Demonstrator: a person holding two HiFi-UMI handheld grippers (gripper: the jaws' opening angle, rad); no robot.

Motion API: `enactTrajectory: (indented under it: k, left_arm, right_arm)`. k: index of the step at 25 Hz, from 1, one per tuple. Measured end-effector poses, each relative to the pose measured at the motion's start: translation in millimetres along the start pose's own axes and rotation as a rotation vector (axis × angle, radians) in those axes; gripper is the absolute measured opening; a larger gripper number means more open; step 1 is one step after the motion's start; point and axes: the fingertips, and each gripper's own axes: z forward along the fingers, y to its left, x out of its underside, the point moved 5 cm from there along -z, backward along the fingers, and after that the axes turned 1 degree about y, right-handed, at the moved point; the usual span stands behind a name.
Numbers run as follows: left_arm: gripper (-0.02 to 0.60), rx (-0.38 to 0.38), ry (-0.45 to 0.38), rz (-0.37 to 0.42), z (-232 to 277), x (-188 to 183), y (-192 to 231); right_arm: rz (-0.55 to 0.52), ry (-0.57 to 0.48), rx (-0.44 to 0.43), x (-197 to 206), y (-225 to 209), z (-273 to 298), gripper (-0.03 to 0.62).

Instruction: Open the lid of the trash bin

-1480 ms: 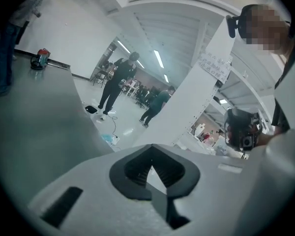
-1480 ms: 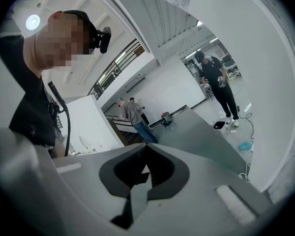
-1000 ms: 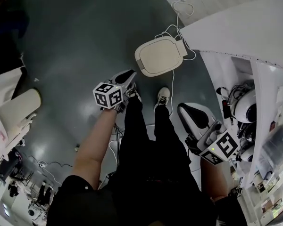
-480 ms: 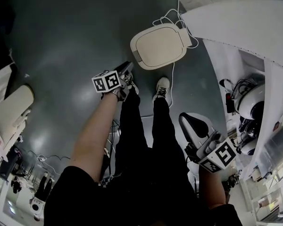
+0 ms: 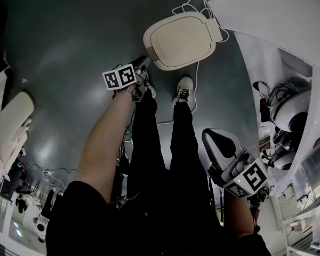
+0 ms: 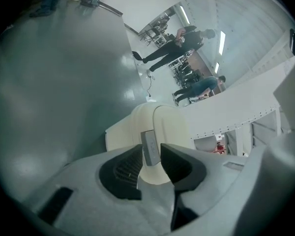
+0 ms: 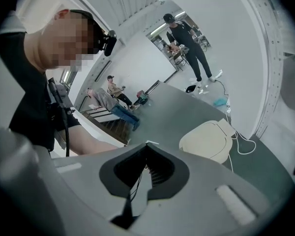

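Left gripper [image 5: 144,63] has come down toward the bin since a second ago, and right gripper [image 5: 209,136] has sunk a little too.

Head view: cream rounded-square plastic trash bin [image 5: 181,39] sits on the dark grey floor [image 5: 69,47] with its lid down, just ahead of the person's white shoe [image 5: 184,89]. Left gripper is just beside the bin's front edge. Right gripper is well back, by the right leg. Thin white cable [image 5: 196,79] trails past the bin.

Left gripper view: fingers [image 6: 123,166] spread and opening. Small grey tab [image 6: 149,148] on the lid's front edge shows in the gap between them, with the pads not pressing on it. Bin dead ahead, close.

Right gripper view: fingers [image 7: 160,173] pressed together, nothing between them. Bin ahead to the right on the floor, lid closed, cable beside it.
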Motion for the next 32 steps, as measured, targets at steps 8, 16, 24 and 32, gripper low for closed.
enactTrajectory:
  k: [8,16,24,32]
  left_arm:
    - [0.098,-0.022,0.010,0.008,12.5,-6.4,8.3]
    - [0.147,-0.029,0.038,0.026,17.4,-7.1,17.8]
    - [0.109,-0.017,0.037,-0.002,18.8,-6.5,18.2]
    - [0.087,-0.006,0.031,-0.003,20.0,-8.3,16.1]
  right_arm:
    - [0.032,0.001,0.003,7.1,-8.4,3.4,0.006]
    - [0.051,0.008,-0.006,10.3,-11.3,11.0,0.006]
    - [0.056,0.012,-0.019,12.6,-10.9,18.7,0.006]
    - [0.055,0.017,-0.020,14.8,-12.3,21.0,0.006]
